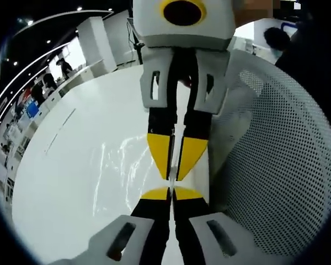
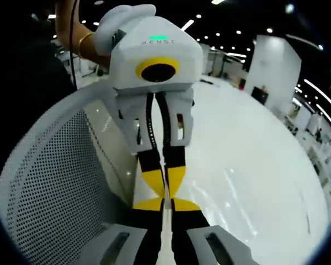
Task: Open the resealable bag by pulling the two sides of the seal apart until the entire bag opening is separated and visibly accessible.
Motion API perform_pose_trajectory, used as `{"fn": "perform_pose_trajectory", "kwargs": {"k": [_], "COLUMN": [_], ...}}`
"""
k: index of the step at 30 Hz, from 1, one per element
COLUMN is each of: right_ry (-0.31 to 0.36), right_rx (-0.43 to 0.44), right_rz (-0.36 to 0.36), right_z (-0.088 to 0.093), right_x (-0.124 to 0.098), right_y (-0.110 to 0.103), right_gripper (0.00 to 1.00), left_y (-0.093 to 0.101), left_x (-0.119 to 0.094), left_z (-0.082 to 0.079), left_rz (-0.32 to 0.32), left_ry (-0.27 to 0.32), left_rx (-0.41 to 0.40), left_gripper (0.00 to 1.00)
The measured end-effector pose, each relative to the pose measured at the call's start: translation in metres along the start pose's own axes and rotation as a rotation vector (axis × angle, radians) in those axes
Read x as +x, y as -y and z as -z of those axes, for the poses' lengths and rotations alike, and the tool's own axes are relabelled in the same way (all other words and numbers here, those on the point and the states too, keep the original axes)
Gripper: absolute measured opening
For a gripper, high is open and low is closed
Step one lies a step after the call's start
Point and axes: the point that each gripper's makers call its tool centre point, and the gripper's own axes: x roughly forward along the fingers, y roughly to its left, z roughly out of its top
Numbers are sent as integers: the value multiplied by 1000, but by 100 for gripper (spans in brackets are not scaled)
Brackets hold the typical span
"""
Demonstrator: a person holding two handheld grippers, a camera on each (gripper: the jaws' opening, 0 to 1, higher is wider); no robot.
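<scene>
The clear resealable bag (image 1: 118, 165) lies on the white table (image 1: 71, 182), its film showing as glints. My left gripper (image 1: 170, 192) rises from below, its yellow-tipped jaws pressed together on the bag's thin top edge. Facing it tip to tip from above is my right gripper (image 1: 173, 171), also shut on that edge. In the right gripper view, my right gripper (image 2: 166, 205) pinches the pale edge of the bag (image 2: 166, 226), and the left gripper (image 2: 166, 190) meets it from above. The bag's mouth between the jaws is hidden.
A white perforated basket (image 1: 287, 165) stands right beside the grippers and curves around the near left (image 2: 49, 182) in the right gripper view. A hand (image 2: 83, 41) holds the left gripper. Shelves and people stand far off in the hall.
</scene>
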Motion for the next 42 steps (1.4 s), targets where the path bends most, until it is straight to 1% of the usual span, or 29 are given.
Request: {"fn": "perform_pose_trajectory", "kwargs": {"k": [3, 6, 11, 16, 19, 24, 28, 33, 36, 38, 42], "right_ry": [-9, -14, -25, -33, -39, -54, -60, -66, -85, -77, -95], "right_rx": [-13, -25, -45, -61, -60, -74, -77, -68, -75, -43, -41], "right_rz": [-3, -5, -12, -14, -12, -1, -3, -7, -7, -1, 9], "right_z": [1, 1, 1, 2, 3, 5, 5, 7, 12, 14, 20], "right_x": [1, 1, 3, 3, 3, 3, 3, 3, 3, 2, -1], "right_y": [-1, -2, -4, -6, -5, -3, -4, -5, -7, -7, -4], "right_gripper": [0, 0, 0, 0, 0, 0, 0, 0, 0, 0, 0], "left_y": [2, 5, 7, 8, 8, 5, 6, 8, 10, 10, 9], "left_x": [-4, -4, -2, -2, -3, -5, -5, -5, -6, -8, -9], "left_z": [-5, -7, -6, -5, -6, -9, -8, -9, -7, -6, -7], "left_rz": [4, 10, 11, 15, 10, -6, -9, -8, 3, 7, 0], "left_ry": [11, 5, -14, -24, -15, -1, 3, 1, 0, 9, 11], "left_rx": [7, 37, 81, 121, 116, 52, 38, 51, 24, 11, 8], "left_gripper": [3, 5, 0, 0, 0, 0, 0, 0, 0, 0, 0]}}
